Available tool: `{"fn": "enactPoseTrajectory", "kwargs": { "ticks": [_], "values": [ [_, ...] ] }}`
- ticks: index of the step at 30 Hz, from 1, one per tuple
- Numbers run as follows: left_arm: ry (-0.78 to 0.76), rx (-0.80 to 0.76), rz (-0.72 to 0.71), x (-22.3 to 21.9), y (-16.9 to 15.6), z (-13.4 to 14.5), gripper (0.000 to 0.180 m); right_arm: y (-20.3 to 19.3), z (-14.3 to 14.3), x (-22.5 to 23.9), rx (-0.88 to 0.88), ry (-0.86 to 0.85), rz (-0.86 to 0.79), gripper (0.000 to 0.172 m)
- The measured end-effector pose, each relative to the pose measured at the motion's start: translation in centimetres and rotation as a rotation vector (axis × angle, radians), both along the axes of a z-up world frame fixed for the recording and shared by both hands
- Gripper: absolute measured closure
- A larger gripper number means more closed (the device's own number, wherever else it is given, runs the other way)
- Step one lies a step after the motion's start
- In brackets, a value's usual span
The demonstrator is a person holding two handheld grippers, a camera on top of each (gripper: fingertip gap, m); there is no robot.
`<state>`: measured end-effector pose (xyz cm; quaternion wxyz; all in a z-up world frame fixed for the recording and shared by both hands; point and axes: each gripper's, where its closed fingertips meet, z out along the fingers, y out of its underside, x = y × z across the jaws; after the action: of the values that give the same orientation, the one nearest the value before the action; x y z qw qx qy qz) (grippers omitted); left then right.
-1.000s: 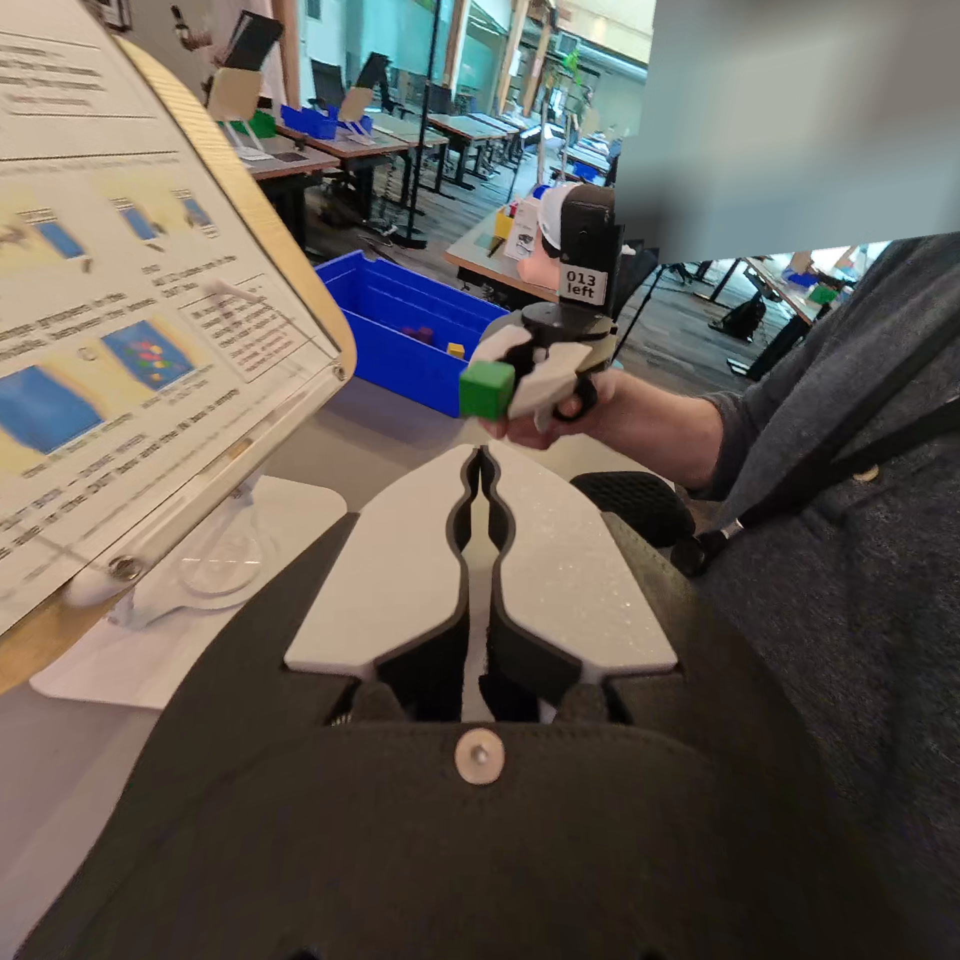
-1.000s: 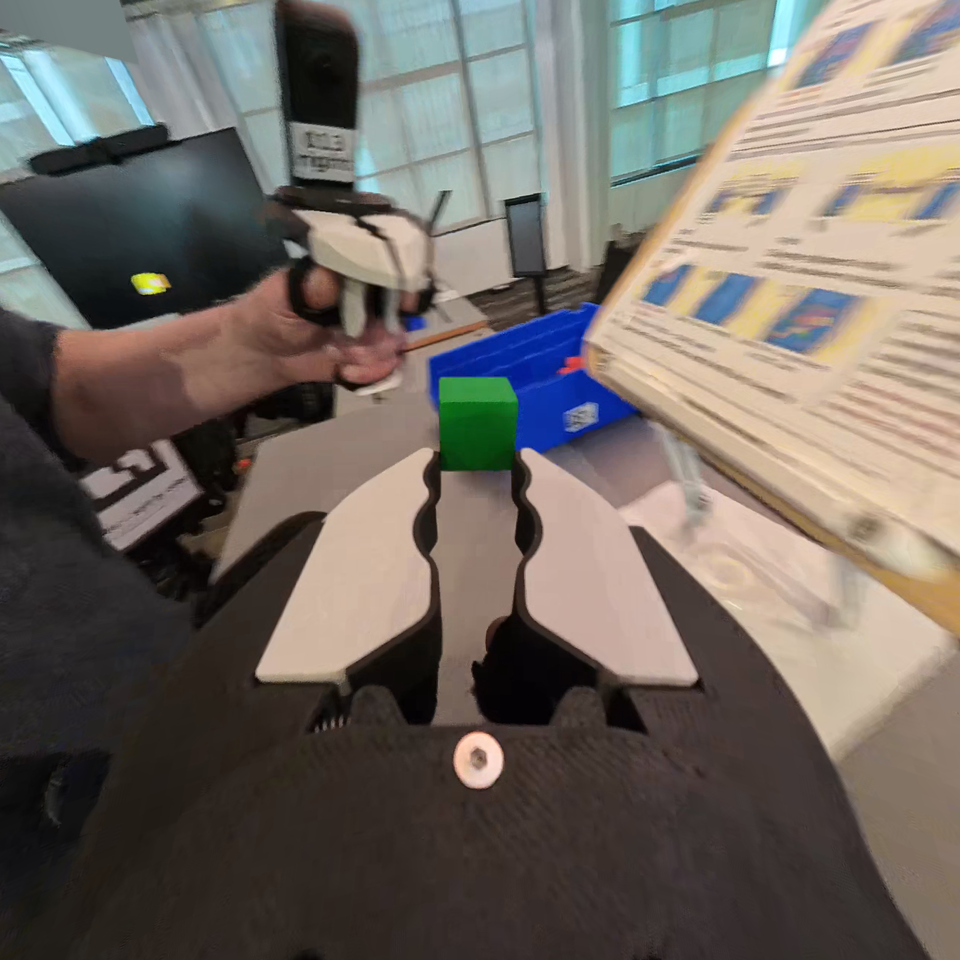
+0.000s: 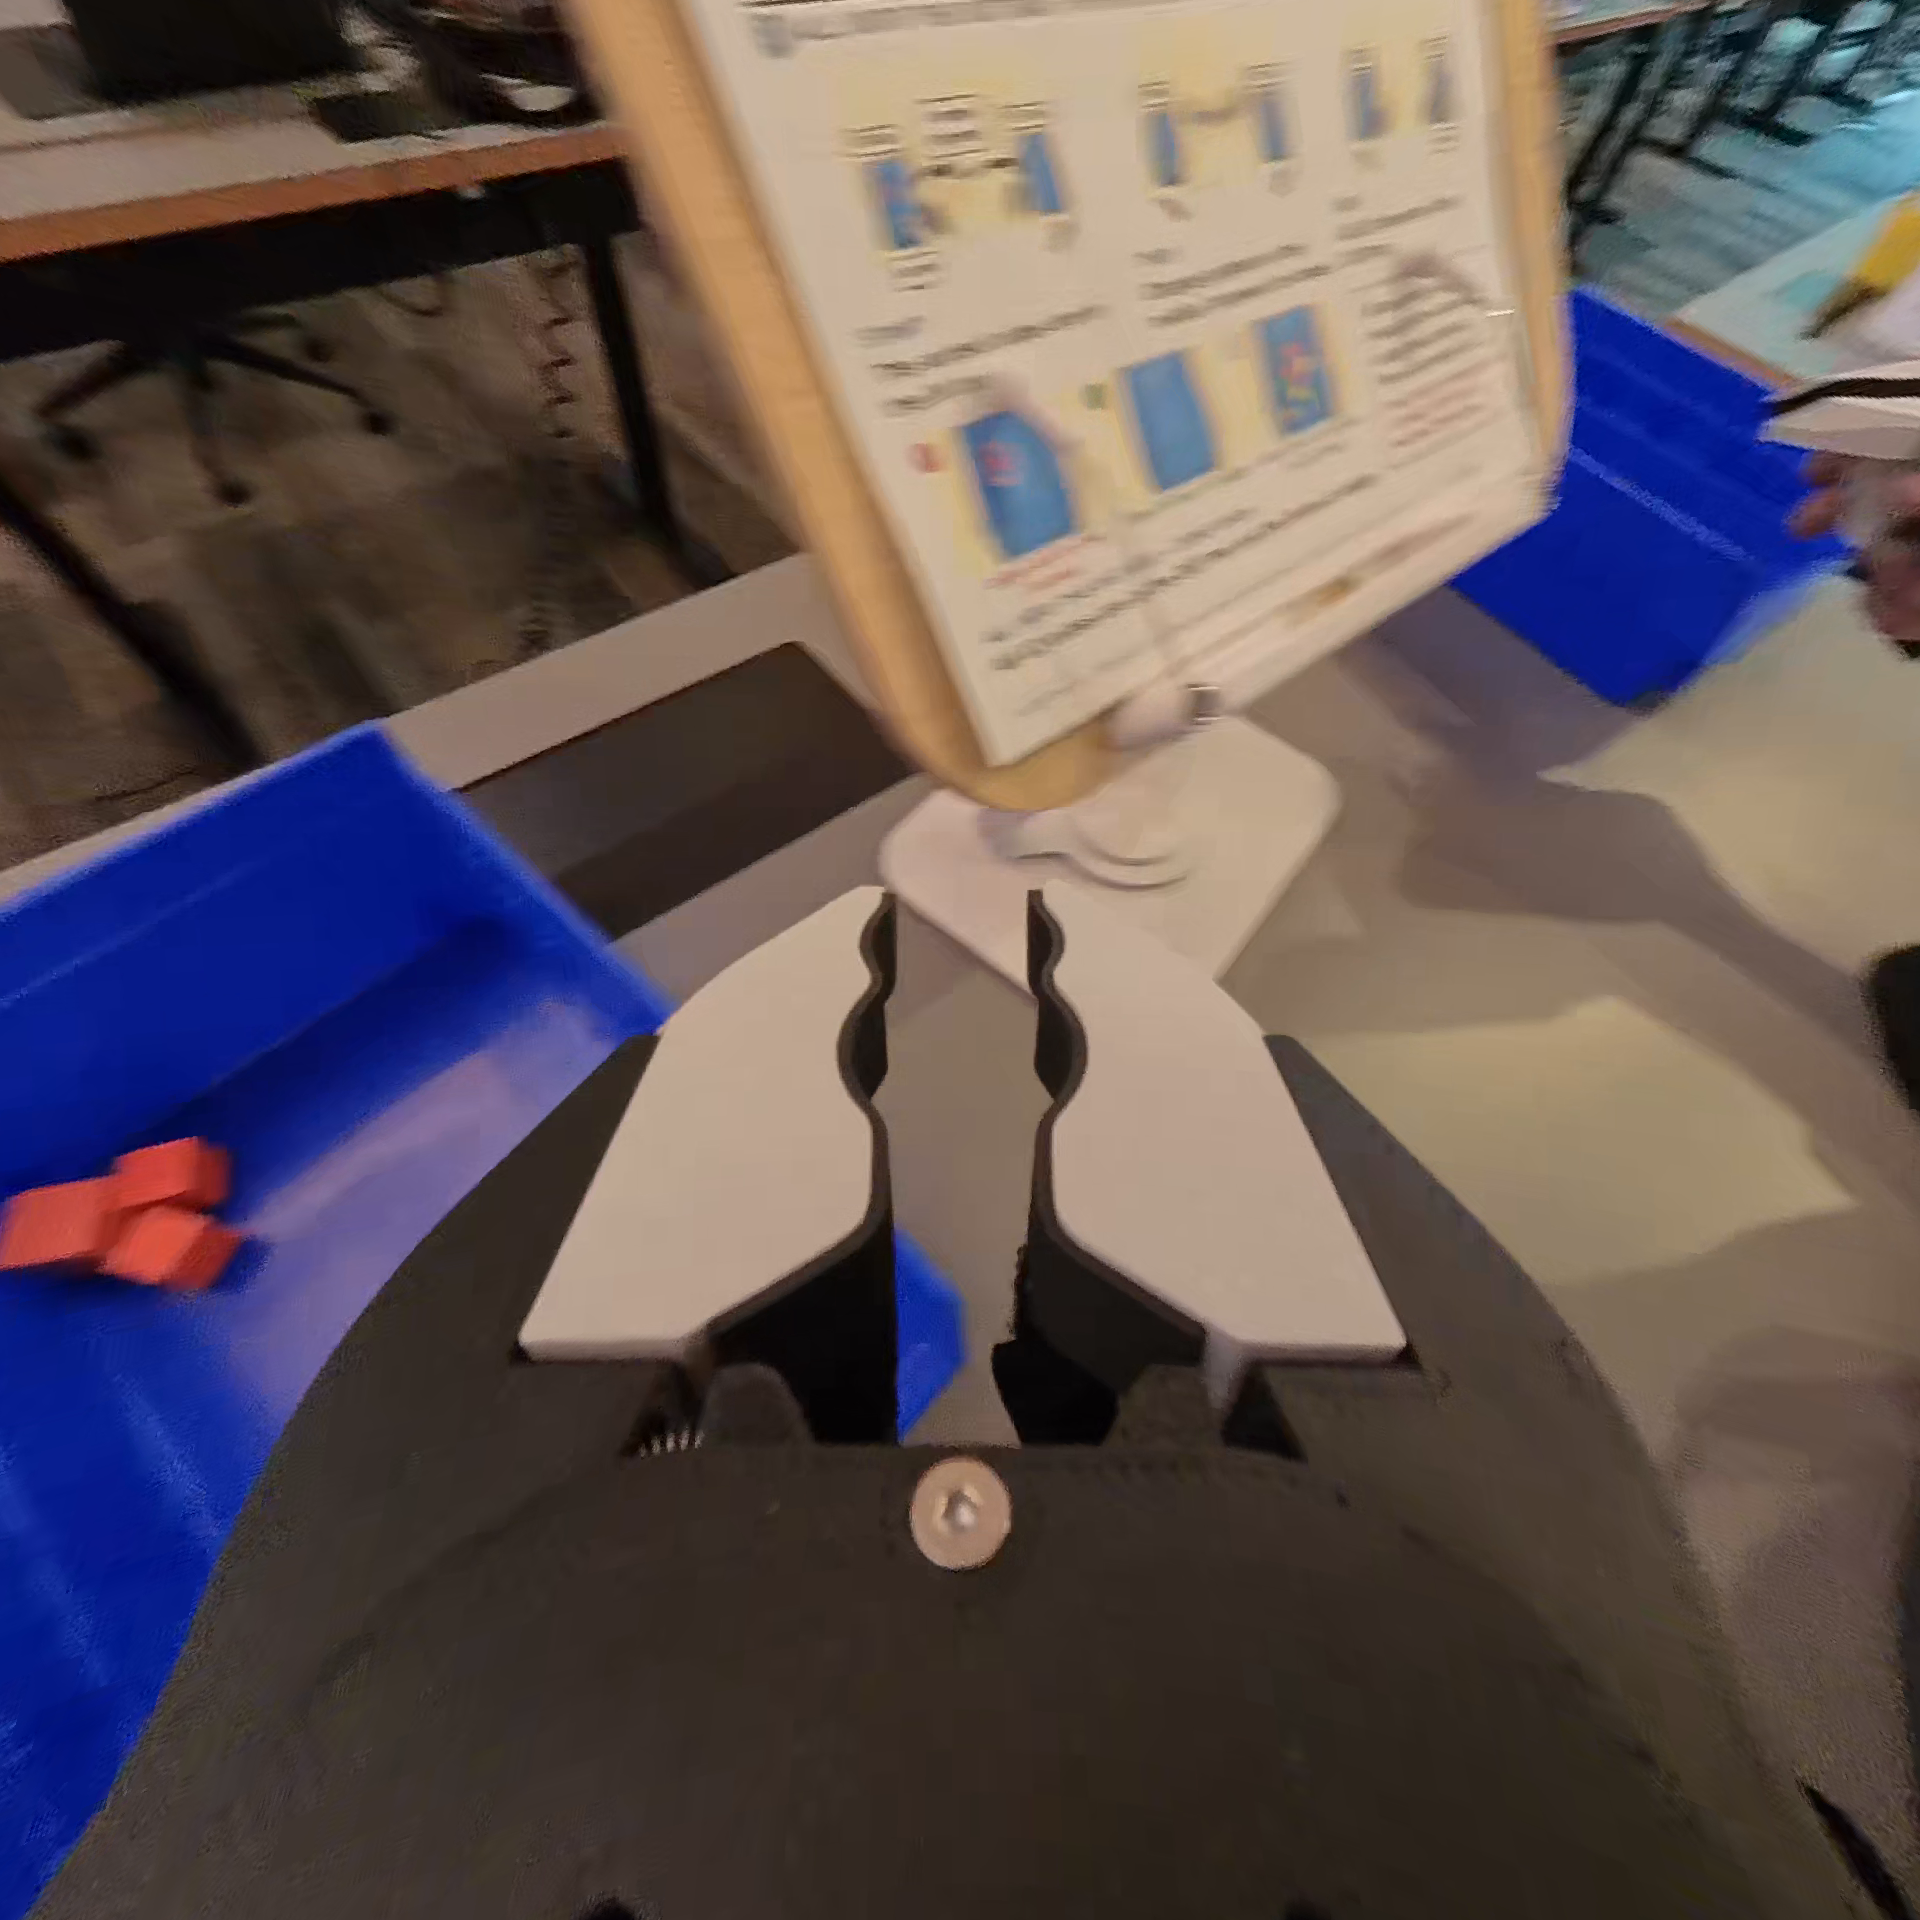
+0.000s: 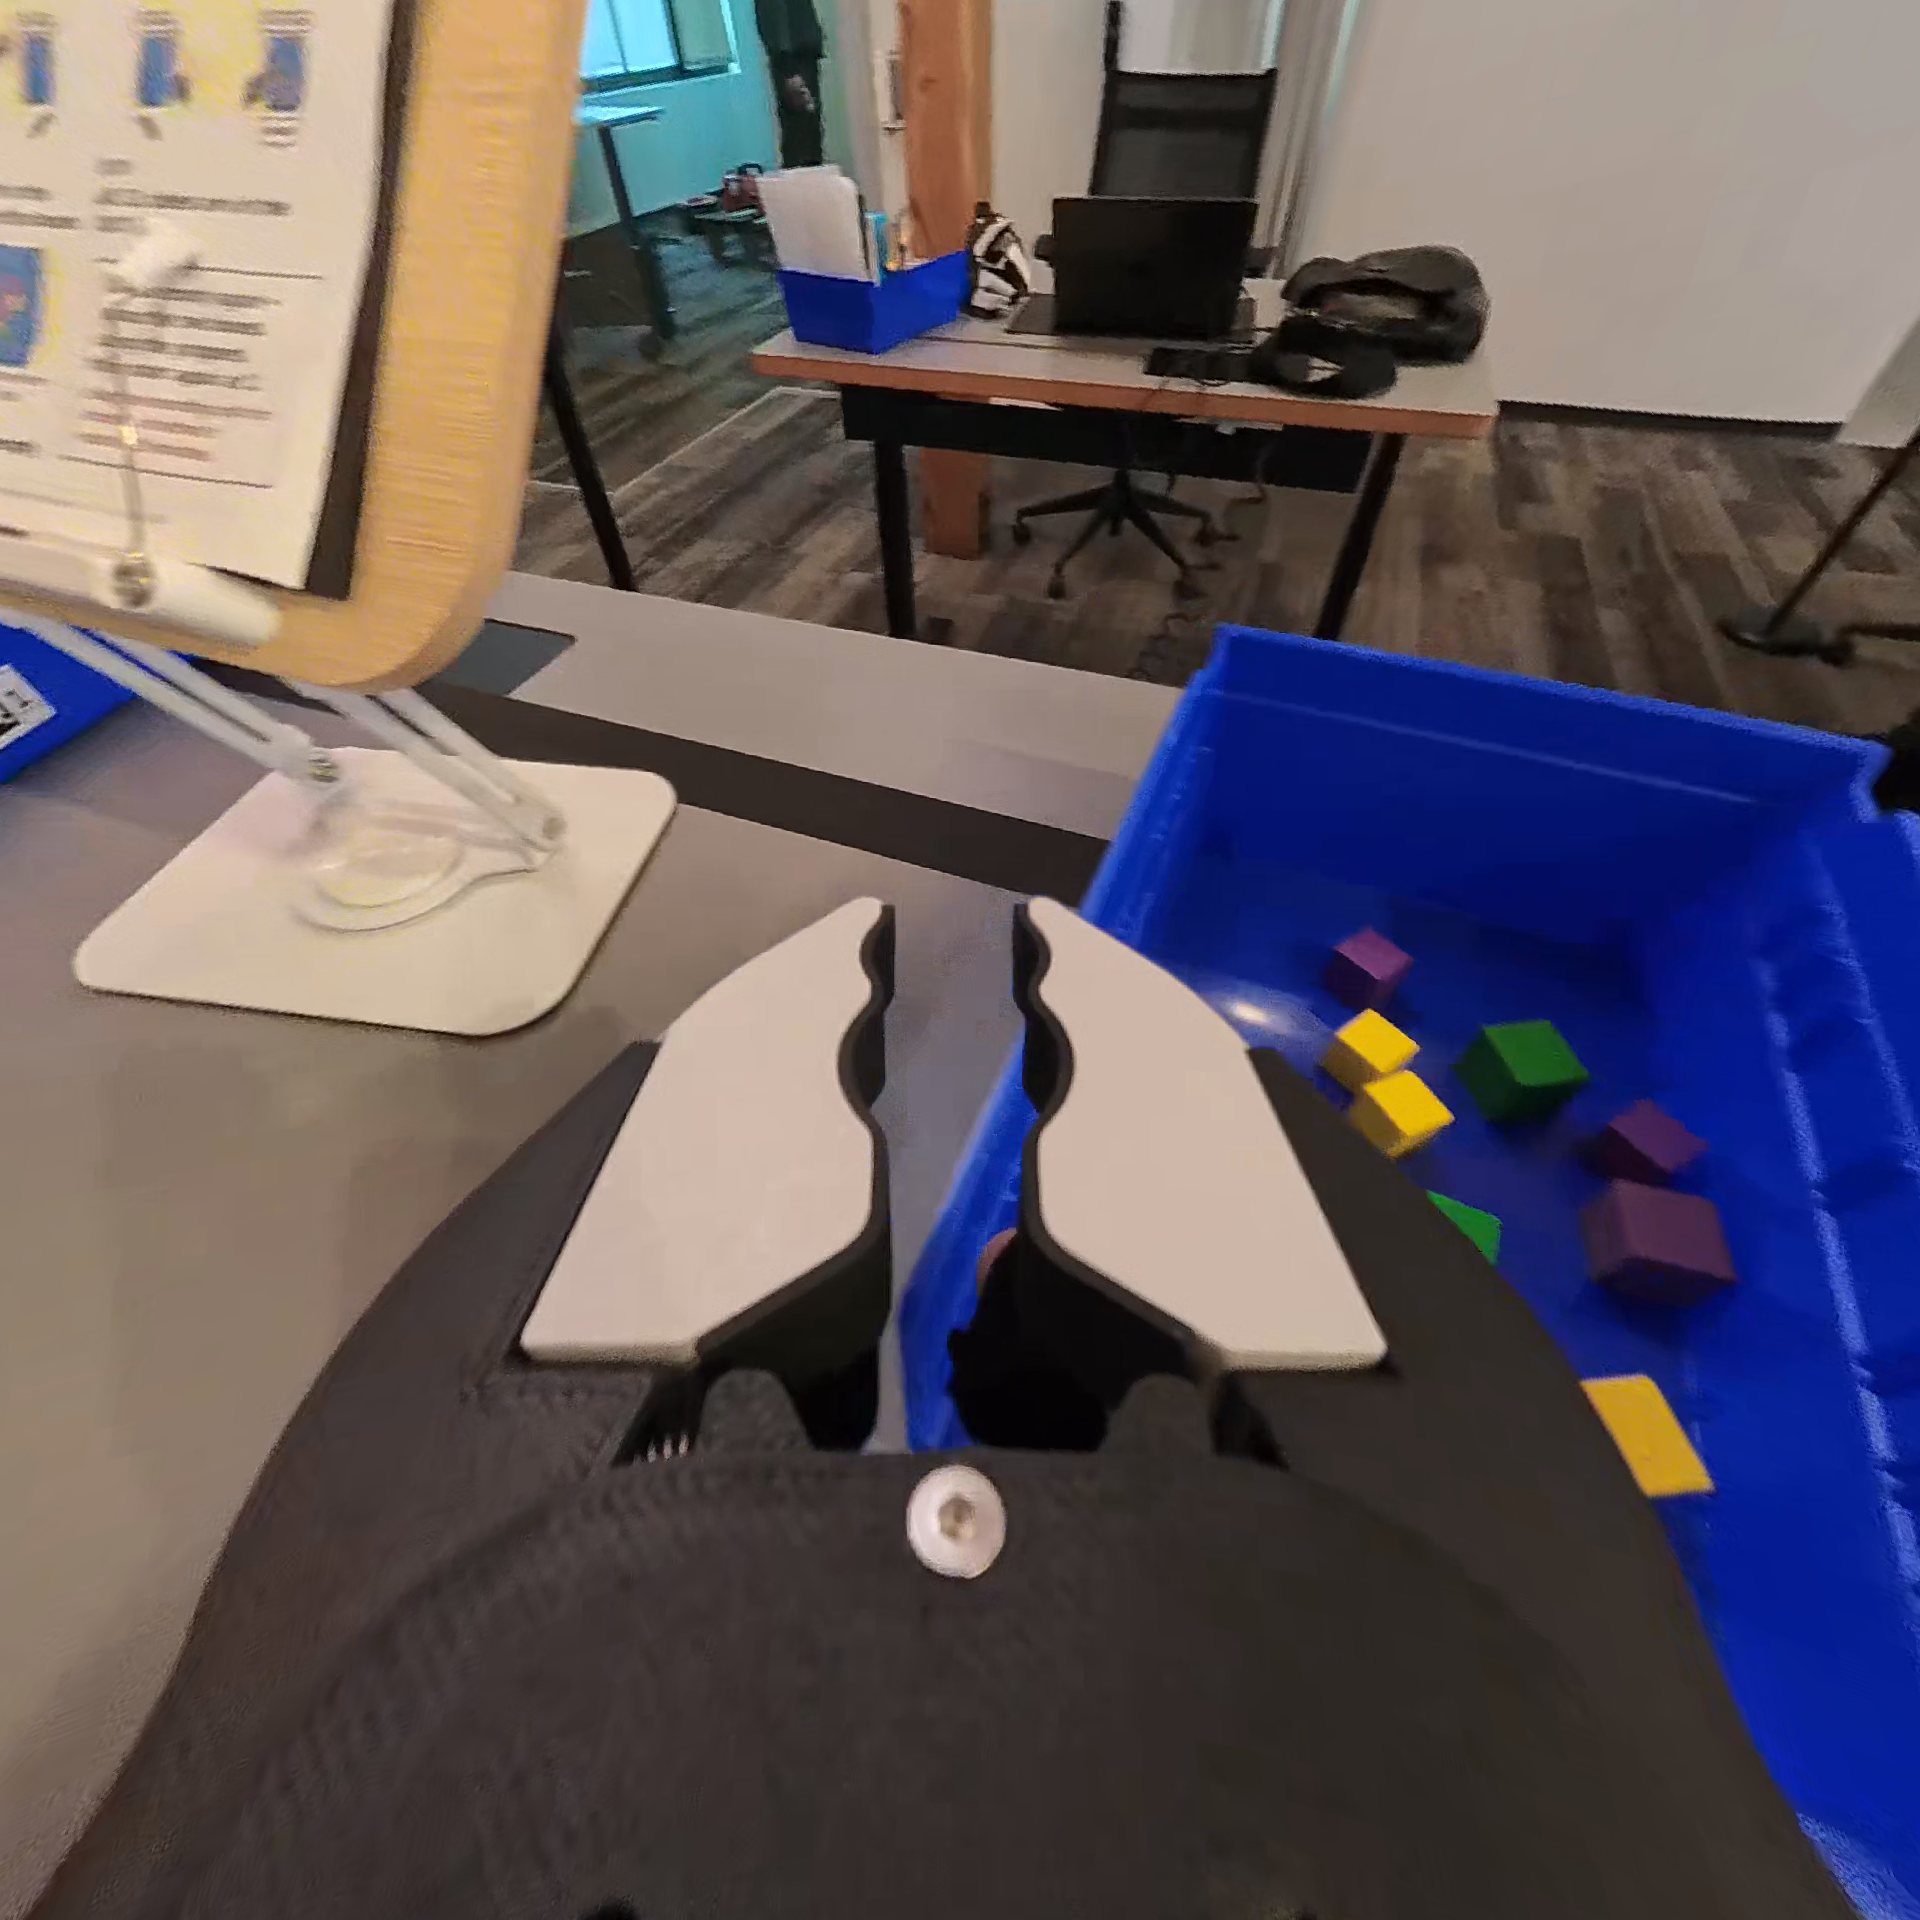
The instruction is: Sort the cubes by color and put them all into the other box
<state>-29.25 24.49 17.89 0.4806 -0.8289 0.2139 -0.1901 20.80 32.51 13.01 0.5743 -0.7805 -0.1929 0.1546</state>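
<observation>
We hold both grippers, left (image 3: pixel 958 914) and right (image 4: pixel 951 920), parted and empty between 2 bins, ready to reach the mixed cubes (image 4: pixel 1522 1068).

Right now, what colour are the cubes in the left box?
Red-orange cubes, in the box; the left wrist view shows them best.

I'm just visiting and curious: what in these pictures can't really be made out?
- Left wrist view: red cubes smeared by motion blur; count unclear.
- Right wrist view: one green cube and yellow cube partly hidden behind the right gripper.
- Left wrist view: instruction board blurred.
</observation>
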Motion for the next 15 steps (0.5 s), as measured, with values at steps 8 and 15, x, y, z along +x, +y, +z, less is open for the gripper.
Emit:
{"fn": "enactPoseTrajectory", "kwargs": {
  "ticks": [8,15],
  "values": [
    [0.087,-0.117,0.231,-11.3,6.2,-5.4,0.144,-1.2,-0.3,-5.5,-0.007,-0.013,0.131,0.151],
    [0.373,-0.339,0.383,-18.7,9.4,-13.8,0.129,-1.9,-0.2,-7.3,-0.01,-0.014,0.175,0.153]
  ]
}}
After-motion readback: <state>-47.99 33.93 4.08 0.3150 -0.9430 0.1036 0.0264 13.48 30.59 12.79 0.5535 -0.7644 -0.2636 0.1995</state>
